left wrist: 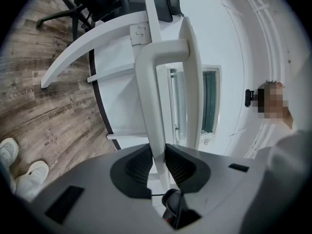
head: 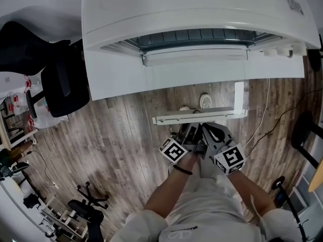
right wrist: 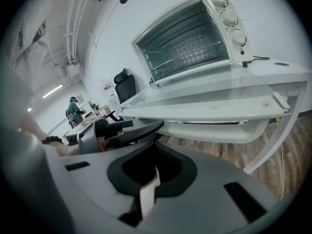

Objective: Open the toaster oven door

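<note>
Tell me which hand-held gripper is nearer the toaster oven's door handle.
Left. The left hand-held gripper is clamped on the door handle, with the bar between its pads. The right hand-held gripper sits beside it, lower than the open door and off the handle.

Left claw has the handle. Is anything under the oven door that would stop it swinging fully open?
Nothing fixed that I can see. The left claw is clamped on the door handle, and the door already lies about level. Below is wood floor; only the right claw sits just under the handle.
</note>
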{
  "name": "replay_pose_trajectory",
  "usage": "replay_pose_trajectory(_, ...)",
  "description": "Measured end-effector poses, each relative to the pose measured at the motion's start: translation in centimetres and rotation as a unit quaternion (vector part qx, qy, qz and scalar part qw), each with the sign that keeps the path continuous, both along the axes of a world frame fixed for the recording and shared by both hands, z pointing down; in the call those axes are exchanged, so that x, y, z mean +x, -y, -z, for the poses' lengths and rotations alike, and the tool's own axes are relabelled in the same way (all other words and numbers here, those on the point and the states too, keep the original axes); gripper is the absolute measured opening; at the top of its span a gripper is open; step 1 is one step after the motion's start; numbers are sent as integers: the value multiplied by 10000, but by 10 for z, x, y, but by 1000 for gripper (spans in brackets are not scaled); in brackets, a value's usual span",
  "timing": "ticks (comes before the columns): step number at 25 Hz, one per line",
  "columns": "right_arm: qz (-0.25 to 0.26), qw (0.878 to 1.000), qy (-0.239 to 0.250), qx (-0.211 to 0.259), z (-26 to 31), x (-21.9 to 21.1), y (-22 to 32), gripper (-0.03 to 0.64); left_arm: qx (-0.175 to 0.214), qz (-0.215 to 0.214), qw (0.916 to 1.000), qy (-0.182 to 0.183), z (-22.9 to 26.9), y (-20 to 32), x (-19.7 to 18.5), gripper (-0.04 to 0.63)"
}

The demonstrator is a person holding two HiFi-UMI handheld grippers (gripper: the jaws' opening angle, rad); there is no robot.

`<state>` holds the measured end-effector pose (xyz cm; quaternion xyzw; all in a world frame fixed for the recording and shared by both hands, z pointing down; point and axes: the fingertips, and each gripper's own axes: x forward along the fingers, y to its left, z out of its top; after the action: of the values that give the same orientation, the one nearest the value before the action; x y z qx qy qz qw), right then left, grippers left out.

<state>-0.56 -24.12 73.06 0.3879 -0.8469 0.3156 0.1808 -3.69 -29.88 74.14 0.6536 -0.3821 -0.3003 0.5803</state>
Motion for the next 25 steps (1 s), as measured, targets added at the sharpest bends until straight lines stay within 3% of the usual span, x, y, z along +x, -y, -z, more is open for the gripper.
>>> replay_pose_trajectory(18,-22,9999,-62,-150,-19,9,-4,17,222,-56,9997,-33,-30,6,9,84)
replay_pose_trajectory(25,-79,9998,-94,-176,-18,2,-3,17,414,-266,9988,-87,-29,6,2,89)
